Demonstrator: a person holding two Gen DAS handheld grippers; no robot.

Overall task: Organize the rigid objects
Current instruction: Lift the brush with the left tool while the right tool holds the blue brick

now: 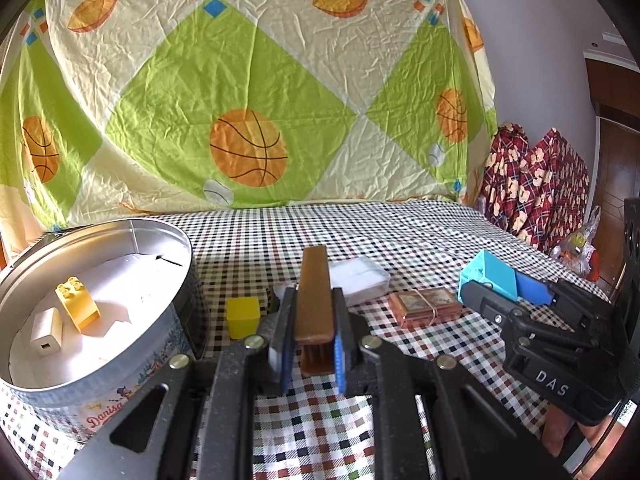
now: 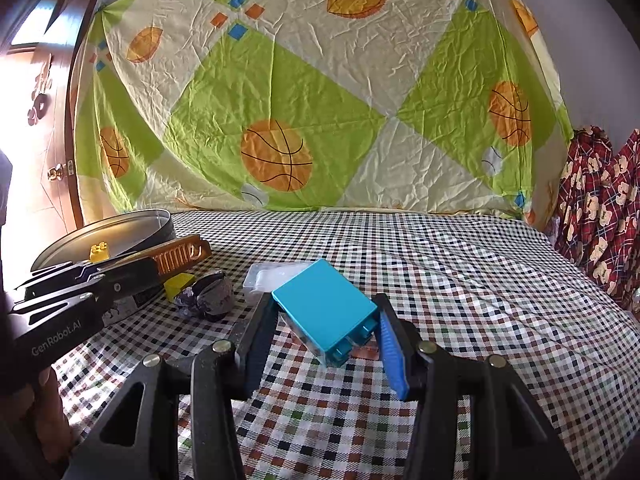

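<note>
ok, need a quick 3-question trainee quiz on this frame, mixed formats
1. True or false: the left tool grips a brown wooden comb.
2. The right tool holds: A) small yellow cube B) turquoise plastic box C) banded card deck.
3. Fill in: inside the round metal tin lie a white adapter and a yellow ___ brick.

Key: 1 true; 2 B; 3 toy

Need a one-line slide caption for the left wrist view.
Left gripper shut on a brown comb beside the round tin; right gripper holds a teal box.
</note>
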